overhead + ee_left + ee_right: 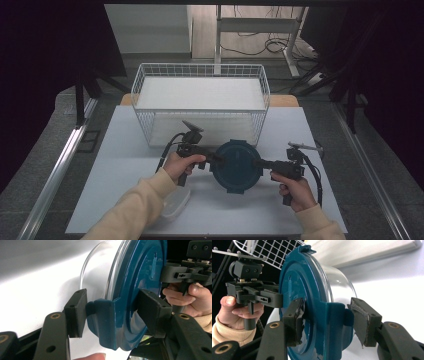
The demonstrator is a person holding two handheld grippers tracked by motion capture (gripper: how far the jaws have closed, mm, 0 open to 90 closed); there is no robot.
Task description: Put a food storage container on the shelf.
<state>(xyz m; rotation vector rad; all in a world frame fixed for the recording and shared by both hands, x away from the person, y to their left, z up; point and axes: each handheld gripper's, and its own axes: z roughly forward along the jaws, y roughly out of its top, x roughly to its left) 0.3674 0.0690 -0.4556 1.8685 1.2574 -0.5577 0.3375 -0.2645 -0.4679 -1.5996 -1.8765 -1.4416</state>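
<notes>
A round glass container with a dark teal lid sits between both grippers at the middle of the white table. My left gripper clamps the lid's left latch tab, one pad under the tab and the other on the lid's top face. My right gripper clamps the opposite latch tab the same way, with worn pads. In the left gripper view the jaws straddle the rim; in the right gripper view the jaws do too. The clear bowl looks empty.
A white wire basket stands just behind the container, on the table's far half. A small pale lidded tub lies by the person's left forearm near the front edge. Bare tabletop spreads to the left and right.
</notes>
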